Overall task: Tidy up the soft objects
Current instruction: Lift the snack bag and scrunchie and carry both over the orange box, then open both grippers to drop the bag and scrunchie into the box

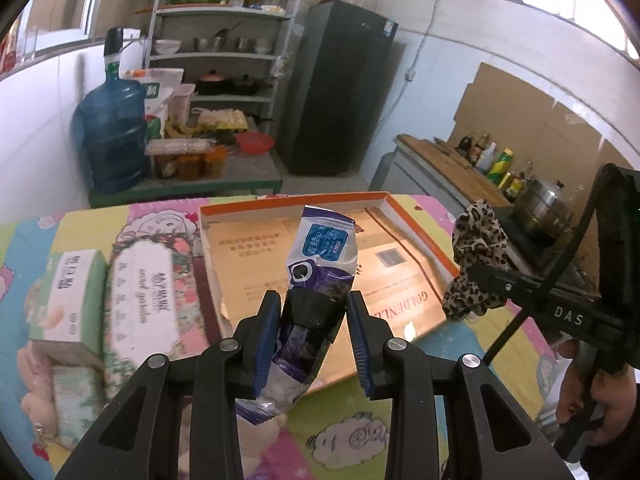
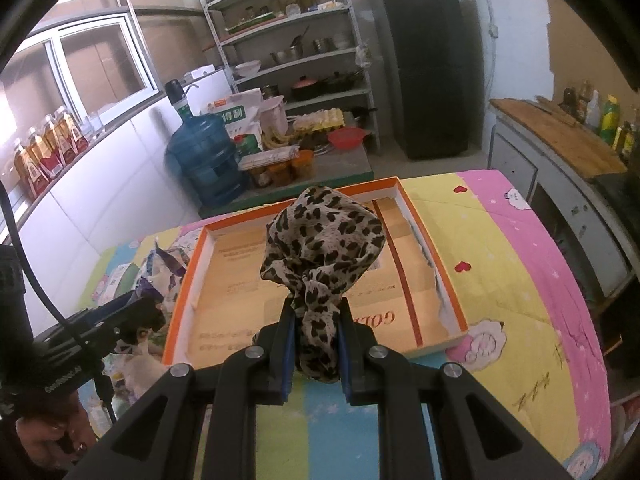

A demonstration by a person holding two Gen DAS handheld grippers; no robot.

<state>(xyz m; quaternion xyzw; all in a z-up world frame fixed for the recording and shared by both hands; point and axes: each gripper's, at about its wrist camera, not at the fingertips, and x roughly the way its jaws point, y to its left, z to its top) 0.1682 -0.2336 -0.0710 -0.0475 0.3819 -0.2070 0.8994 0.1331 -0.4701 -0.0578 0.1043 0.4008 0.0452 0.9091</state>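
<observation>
Our left gripper (image 1: 313, 312) clamps the pouch (image 1: 320, 256), right gripper (image 2: 317, 332) the scarf (image 2: 322, 240); tray (image 2: 432, 240) empty, nothing placed yet.

leopard-print cloth (image 2: 322, 248) pinched in right hand-held gripper (image 2: 316, 332), above orange-rimmed tray (image 2: 432, 248)

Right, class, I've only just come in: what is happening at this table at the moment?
A person holds a gripper in each hand above a table with a colourful cartoon cloth. The left gripper is shut on a crumpled purple and white pouch. The right gripper is shut on a bunched leopard-print scarf. Both are held over a shallow orange-rimmed cardboard tray, with nothing in it yet. Two tissue packs lie to its left.
</observation>
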